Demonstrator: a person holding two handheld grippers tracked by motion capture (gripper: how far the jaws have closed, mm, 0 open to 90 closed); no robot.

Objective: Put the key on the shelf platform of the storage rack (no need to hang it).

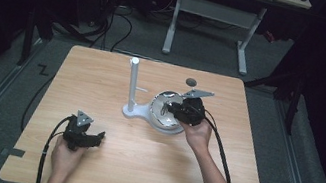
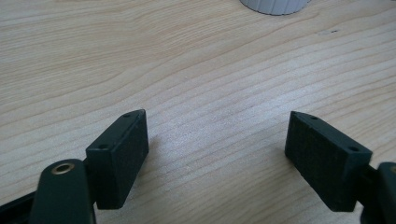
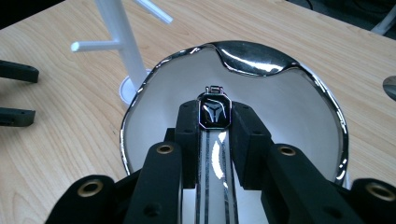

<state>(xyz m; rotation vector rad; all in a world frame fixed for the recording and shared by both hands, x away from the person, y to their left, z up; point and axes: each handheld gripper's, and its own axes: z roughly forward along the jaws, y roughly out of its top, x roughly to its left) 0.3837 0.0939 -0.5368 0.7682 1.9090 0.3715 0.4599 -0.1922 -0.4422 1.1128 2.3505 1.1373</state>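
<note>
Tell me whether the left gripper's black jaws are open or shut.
Open. In the left gripper view the left gripper has its two black pads far apart, with bare light wooden table between them.

Glossy chrome-rimmed dish (image 3: 327, 98), matt black claw pads (image 2: 122, 154), pale wood-grain table (image 1: 137, 168), white plastic stand (image 1: 131, 86)

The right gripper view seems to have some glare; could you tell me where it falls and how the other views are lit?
Right gripper view: bright reflections streak the chrome dish rim and the watch. High view: the table is lit, surroundings dark. Left gripper view: even light, soft shadows beside the jaws.
</note>
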